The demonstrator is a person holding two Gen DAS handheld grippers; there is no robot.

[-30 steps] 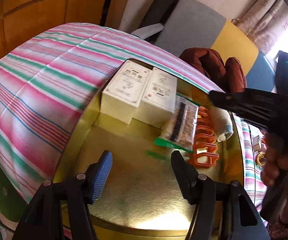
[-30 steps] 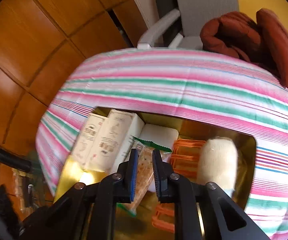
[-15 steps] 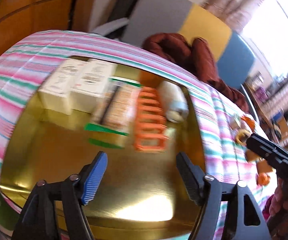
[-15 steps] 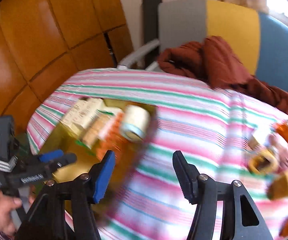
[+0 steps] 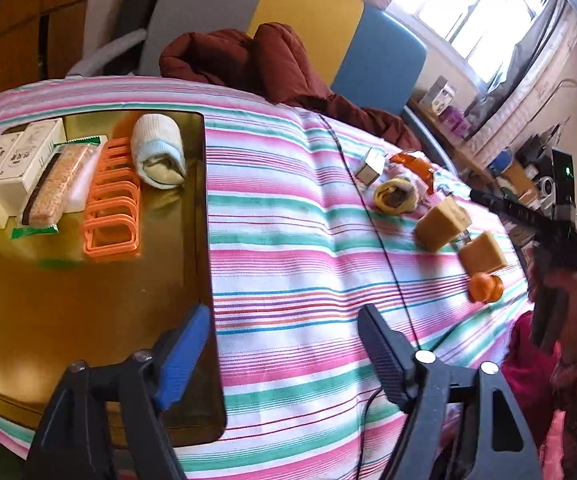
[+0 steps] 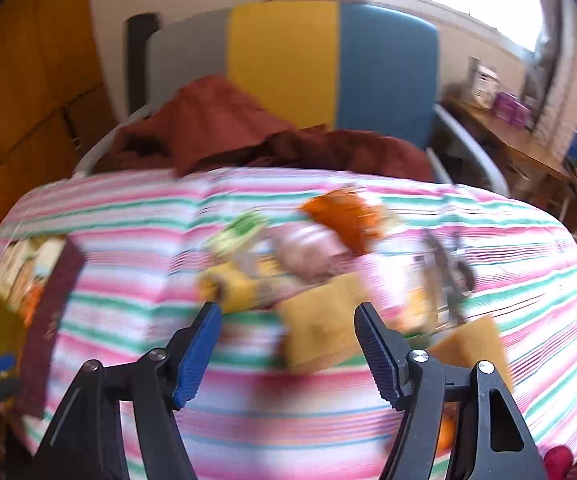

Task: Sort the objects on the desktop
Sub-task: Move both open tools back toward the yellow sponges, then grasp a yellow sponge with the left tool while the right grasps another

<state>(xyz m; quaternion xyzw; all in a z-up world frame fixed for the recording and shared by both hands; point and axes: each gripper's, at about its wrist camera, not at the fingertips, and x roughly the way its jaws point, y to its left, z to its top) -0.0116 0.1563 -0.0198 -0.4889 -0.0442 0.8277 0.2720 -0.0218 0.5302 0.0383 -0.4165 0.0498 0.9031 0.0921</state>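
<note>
My left gripper (image 5: pixel 284 316) hangs over the striped cloth just right of the gold tray (image 5: pixel 68 312); its jaws are opening and nothing is between them. The tray holds two white boxes (image 5: pixel 8 164), a cracker packet (image 5: pixel 54 188), an orange rack (image 5: pixel 112 208) and a rolled sock (image 5: pixel 158 152). Loose items lie to the right: a small grey box (image 5: pixel 370 166), a yellow roll (image 5: pixel 395 196), two tan blocks (image 5: pixel 442 224) and an orange ball (image 5: pixel 485 287). My right gripper (image 6: pixel 287 310) is above that blurred pile, its jaws opening and empty, with a tan block (image 6: pixel 320 336) beyond them.
A chair (image 5: pixel 308 12) with a dark red jacket (image 5: pixel 256 56) stands behind the table. A black cable (image 5: pixel 372 216) runs across the cloth. A person's hand (image 5: pixel 576 304) holds the other gripper at the right edge. A cluttered desk (image 6: pixel 528 148) stands by the window.
Both views have swung right, from the tray to the loose items. The right gripper, shut over the tray a second ago, has opened. The left jaws have spread wider.
</note>
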